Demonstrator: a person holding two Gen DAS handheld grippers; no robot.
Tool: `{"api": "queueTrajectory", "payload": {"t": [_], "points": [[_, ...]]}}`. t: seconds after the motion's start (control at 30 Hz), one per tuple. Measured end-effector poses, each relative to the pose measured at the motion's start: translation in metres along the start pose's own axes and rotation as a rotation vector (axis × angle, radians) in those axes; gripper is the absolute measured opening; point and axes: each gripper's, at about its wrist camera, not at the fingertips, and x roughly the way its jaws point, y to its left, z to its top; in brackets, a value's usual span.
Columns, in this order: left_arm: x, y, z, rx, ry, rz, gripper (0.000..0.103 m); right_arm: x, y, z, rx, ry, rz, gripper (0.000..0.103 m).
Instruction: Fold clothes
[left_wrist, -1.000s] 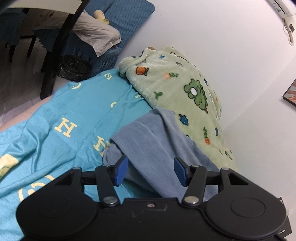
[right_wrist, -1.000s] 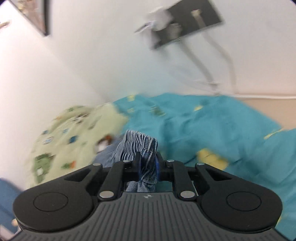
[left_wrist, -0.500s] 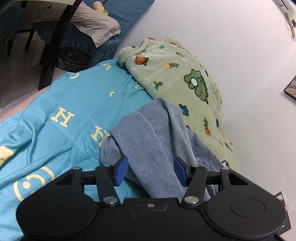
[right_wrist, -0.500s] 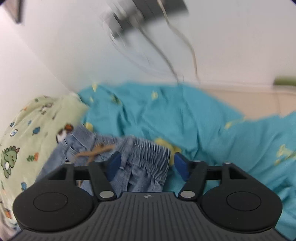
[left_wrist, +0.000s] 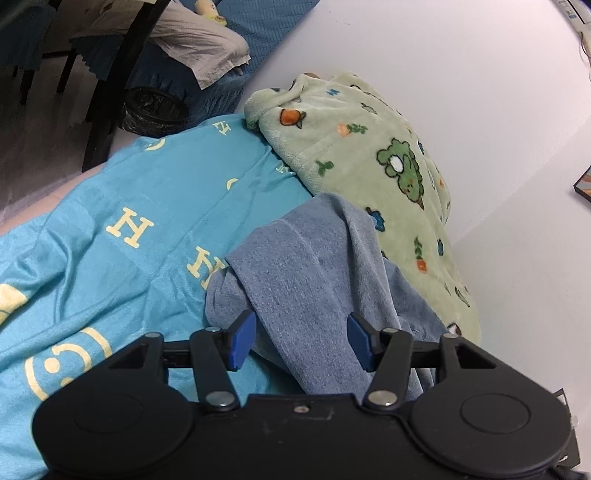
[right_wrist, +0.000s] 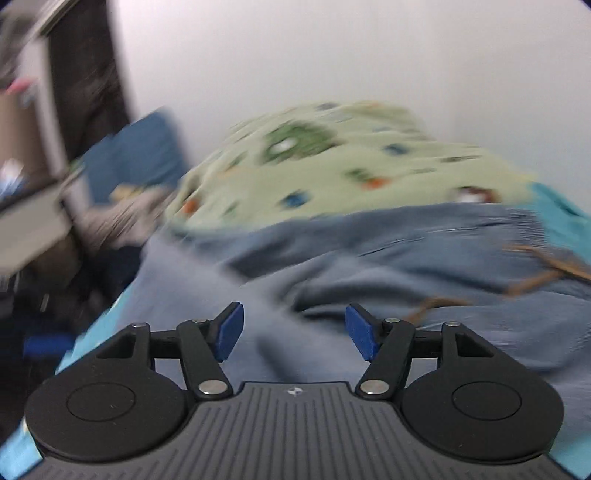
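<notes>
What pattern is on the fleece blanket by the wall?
Pale green fleece blanket with cartoon dinosaurs, carrots and small flowers; sharpest in the left wrist view.

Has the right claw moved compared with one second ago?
Yes. The right claw swung left: the wall cables left its view and the green blanket now sits centre. Its jaws have just been opening, off the blue-grey garment.

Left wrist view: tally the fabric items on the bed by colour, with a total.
Blue-grey garment: 1
Pale green cartoon-print blanket: 1
Turquoise sheet with yellow letters: 1
Total: 3
</notes>
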Motion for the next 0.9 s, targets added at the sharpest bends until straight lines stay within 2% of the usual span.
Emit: {"api": "queueTrajectory", "payload": {"t": [0.07, 0.1, 0.17, 0.2, 0.23, 0.37, 0.47, 0.63, 0.73, 0.9], "points": [[0.006, 0.003, 0.001, -0.013, 0.005, 0.005, 0.052, 0.014, 0.013, -0.008, -0.082, 0.035, -0.005, 0.058], [0.008, 0.005, 0.001, -0.026, 0.012, 0.005, 0.052, 0.018, 0.016, -0.013, -0.122, 0.046, -0.028, 0.051], [0.013, 0.01, 0.002, -0.064, 0.03, -0.004, 0.052, 0.022, 0.013, -0.018, -0.146, 0.059, -0.038, 0.033], [0.015, 0.013, 0.002, -0.087, 0.04, -0.011, 0.052, 0.022, 0.01, -0.017, -0.138, 0.063, -0.035, 0.015], [0.016, 0.016, 0.003, -0.109, 0.046, -0.02, 0.052, 0.019, 0.007, -0.015, -0.123, 0.069, -0.029, 0.006], [0.012, 0.028, 0.005, -0.192, 0.034, -0.054, 0.052, -0.011, 0.008, 0.005, -0.044, 0.0, 0.0, 0.002], [0.009, 0.034, 0.007, -0.243, 0.02, -0.065, 0.052, -0.042, 0.002, 0.027, 0.024, -0.098, 0.001, 0.001], [0.01, 0.035, 0.005, -0.25, 0.033, -0.064, 0.052, -0.085, -0.028, 0.041, 0.182, -0.202, -0.073, 0.001], [0.012, 0.035, 0.002, -0.257, 0.061, -0.087, 0.052, -0.091, -0.064, 0.038, 0.359, -0.159, -0.199, 0.001], [0.02, 0.032, -0.008, -0.263, 0.133, -0.114, 0.052, -0.074, -0.143, -0.003, 0.734, 0.028, -0.419, 0.001]]}}
